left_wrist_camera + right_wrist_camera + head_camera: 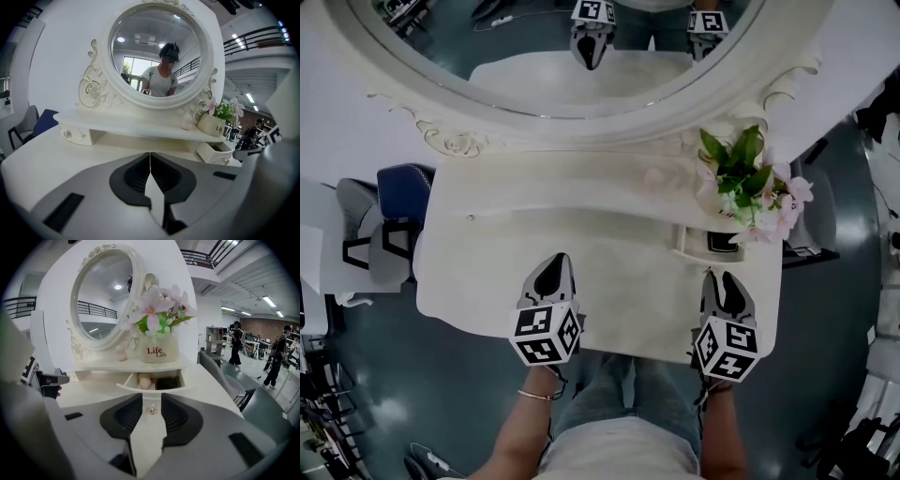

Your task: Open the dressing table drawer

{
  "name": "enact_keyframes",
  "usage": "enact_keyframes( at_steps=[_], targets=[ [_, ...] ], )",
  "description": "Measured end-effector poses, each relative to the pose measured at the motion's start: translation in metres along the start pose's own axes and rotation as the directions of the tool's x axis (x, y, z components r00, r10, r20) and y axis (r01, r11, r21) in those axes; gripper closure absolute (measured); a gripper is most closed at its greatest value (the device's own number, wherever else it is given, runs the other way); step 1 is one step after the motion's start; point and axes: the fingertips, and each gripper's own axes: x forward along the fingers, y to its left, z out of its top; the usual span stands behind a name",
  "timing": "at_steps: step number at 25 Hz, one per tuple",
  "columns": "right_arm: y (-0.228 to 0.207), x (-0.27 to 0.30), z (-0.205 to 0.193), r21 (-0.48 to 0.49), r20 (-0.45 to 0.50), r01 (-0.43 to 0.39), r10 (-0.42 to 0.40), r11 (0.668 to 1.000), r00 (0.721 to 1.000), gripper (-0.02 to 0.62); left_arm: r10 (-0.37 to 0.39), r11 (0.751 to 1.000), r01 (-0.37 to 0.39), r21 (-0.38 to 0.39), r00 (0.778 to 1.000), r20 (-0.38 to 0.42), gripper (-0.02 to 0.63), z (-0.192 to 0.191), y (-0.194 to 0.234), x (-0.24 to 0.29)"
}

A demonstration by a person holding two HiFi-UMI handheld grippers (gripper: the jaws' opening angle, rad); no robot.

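Observation:
The white dressing table (487,253) has a small right-hand drawer (712,246) standing pulled out under the shelf. In the right gripper view the open drawer (154,386) shows a cream ball and a dark item inside. Its small silver knob (151,408) sits in the gap between the jaws of my right gripper (151,397), which is open, the pads clear of it. My left gripper (150,159) is shut with nothing in it and hovers over the tabletop, the same drawer (215,152) off to its right. In the head view, left gripper (553,272) and right gripper (724,281) are over the table's front edge.
A pot of pink flowers (750,187) stands on the shelf above the open drawer. The round mirror (544,47) rises behind. A shut left drawer (75,135) is under the shelf. A blue chair (403,192) stands left, a grey chair (220,369) right.

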Motion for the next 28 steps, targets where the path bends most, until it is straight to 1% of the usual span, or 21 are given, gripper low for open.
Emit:
enact_keyframes(
  at_steps=[3, 5, 7, 11, 14, 17, 18, 22, 25, 28],
  targets=[
    [-0.005, -0.013, 0.020, 0.011, 0.047, 0.009, -0.009, 1.000, 0.999, 0.479, -0.019, 1.000, 0.019, 0.007, 0.999, 0.032, 0.586, 0.019, -0.008, 0.000],
    [-0.009, -0.024, 0.036, 0.047, 0.082, -0.001, -0.003, 0.999, 0.997, 0.497, -0.035, 0.999, 0.034, 0.021, 0.998, 0.056, 0.586, 0.033, -0.014, 0.000],
    [-0.012, -0.037, 0.053, 0.091, 0.123, -0.018, 0.007, 0.996, 0.992, 0.495, -0.053, 0.998, 0.050, 0.034, 0.995, 0.080, 0.586, 0.046, -0.020, -0.001],
    [-0.023, -0.070, 0.096, 0.119, 0.237, 0.003, -0.031, 0.993, 0.971, 0.538, -0.102, 0.994, 0.095, 0.060, 0.987, 0.127, 0.586, 0.074, -0.036, -0.003],
    [-0.036, -0.098, 0.130, 0.142, 0.335, 0.039, -0.085, 0.989, 0.938, 0.560, -0.157, 0.986, 0.144, 0.085, 0.974, 0.164, 0.586, 0.098, -0.053, -0.005],
    [-0.051, -0.123, 0.158, 0.163, 0.424, 0.078, -0.141, 0.984, 0.895, 0.586, -0.216, 0.974, 0.193, 0.119, 0.952, 0.216, 0.586, 0.129, -0.074, -0.009],
    [-0.056, -0.130, 0.166, 0.166, 0.446, 0.091, -0.157, 0.982, 0.881, 0.586, -0.233, 0.970, 0.207, 0.130, 0.943, 0.236, 0.586, 0.141, -0.081, -0.011],
    [-0.079, -0.158, 0.191, 0.200, 0.521, 0.120, -0.210, 0.972, 0.827, 0.588, -0.301, 0.951, 0.259, 0.168, 0.900, 0.316, 0.586, 0.188, -0.108, -0.021],
    [-0.097, -0.177, 0.203, 0.235, 0.567, 0.132, -0.245, 0.963, 0.786, 0.588, -0.337, 0.938, 0.276, 0.211, 0.868, 0.364, 0.586, 0.218, -0.123, -0.029],
    [-0.118, -0.192, 0.205, 0.248, 0.576, 0.191, -0.303, 0.950, 0.759, 0.588, -0.357, 0.930, 0.285, 0.230, 0.845, 0.398, 0.586, 0.240, -0.133, -0.036]
  ],
)
